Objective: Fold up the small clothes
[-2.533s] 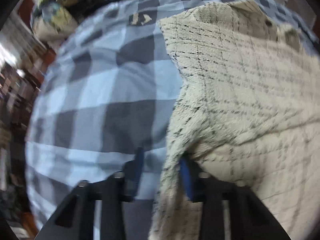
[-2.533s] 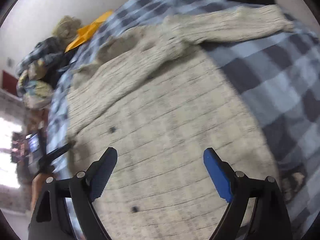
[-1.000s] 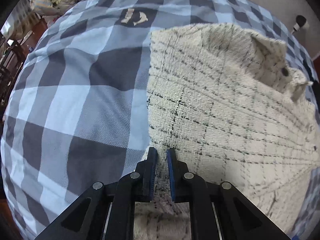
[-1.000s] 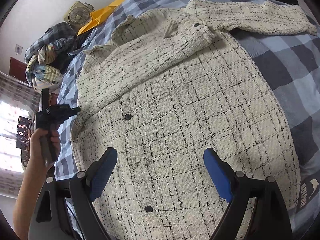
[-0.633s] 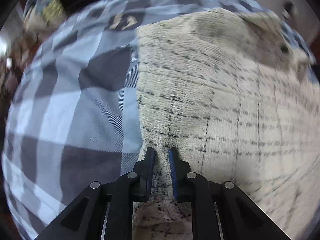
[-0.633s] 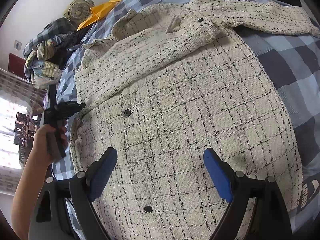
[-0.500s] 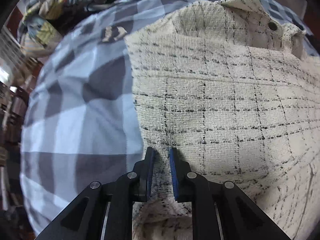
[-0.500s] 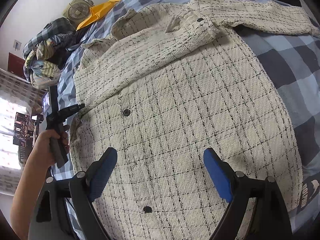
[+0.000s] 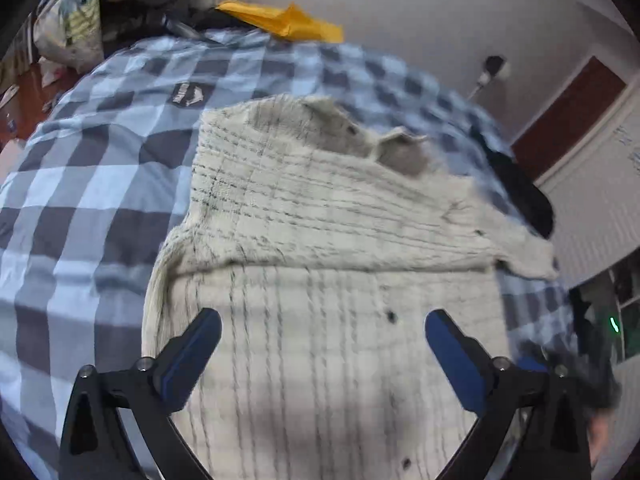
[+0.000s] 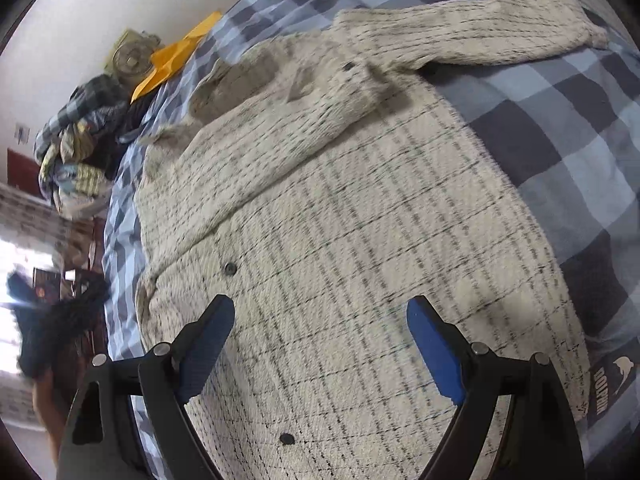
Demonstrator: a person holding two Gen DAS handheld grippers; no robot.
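Above the cream black-checked tweed jacket point(image 9: 320, 240) spread on the blue plaid bed point(image 9: 80, 200), the left gripper point(image 9: 322, 344) is opening, empty, while the right gripper point(image 10: 320, 334) hangs released.

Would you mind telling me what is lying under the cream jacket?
The jacket lies on a blue checked bedcover, which shows around its edges on both sides. One sleeve is folded across the jacket's front. Whatever else sits beneath the jacket is covered.

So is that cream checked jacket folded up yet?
Only partly. The jacket lies mostly spread on the bed, one sleeve folded across its front, the other stretched out.
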